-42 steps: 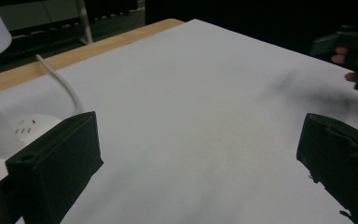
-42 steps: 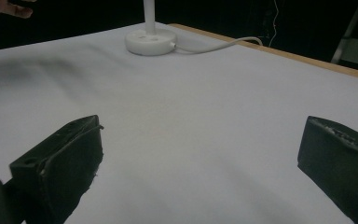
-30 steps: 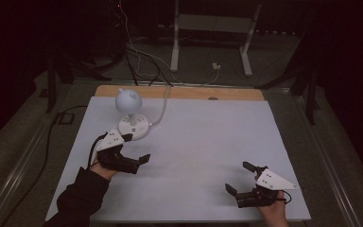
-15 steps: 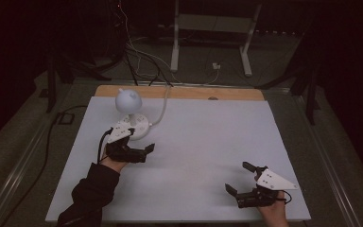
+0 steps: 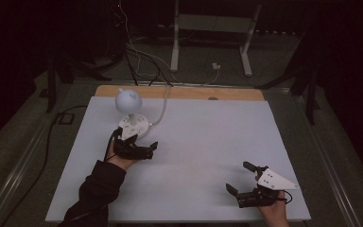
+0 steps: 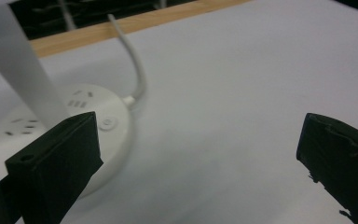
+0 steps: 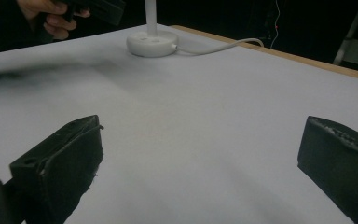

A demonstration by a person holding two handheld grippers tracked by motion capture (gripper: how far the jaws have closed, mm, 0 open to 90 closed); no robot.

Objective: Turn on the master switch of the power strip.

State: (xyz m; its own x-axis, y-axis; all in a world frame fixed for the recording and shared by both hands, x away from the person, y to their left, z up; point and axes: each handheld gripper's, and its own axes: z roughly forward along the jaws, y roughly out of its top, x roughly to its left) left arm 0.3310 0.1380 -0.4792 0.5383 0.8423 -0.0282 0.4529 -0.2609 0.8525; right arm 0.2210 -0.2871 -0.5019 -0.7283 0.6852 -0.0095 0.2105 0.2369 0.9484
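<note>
Gaping wide, left tool (image 5: 139, 147) nears the unlabelled lamp base (image 6: 51, 135); right tool (image 5: 246, 182) gapes too.

Left gripper (image 5: 139, 147) moved farther across the table and slightly left, away from the near edge and closer to the white lamp base (image 5: 134, 126), now just beside it. Forearm stretched farther over the white table (image 5: 208, 142). Jaws wide apart throughout.

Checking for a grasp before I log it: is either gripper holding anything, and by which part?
Nothing is held. Left gripper and right gripper both have open, empty jaws.
</note>
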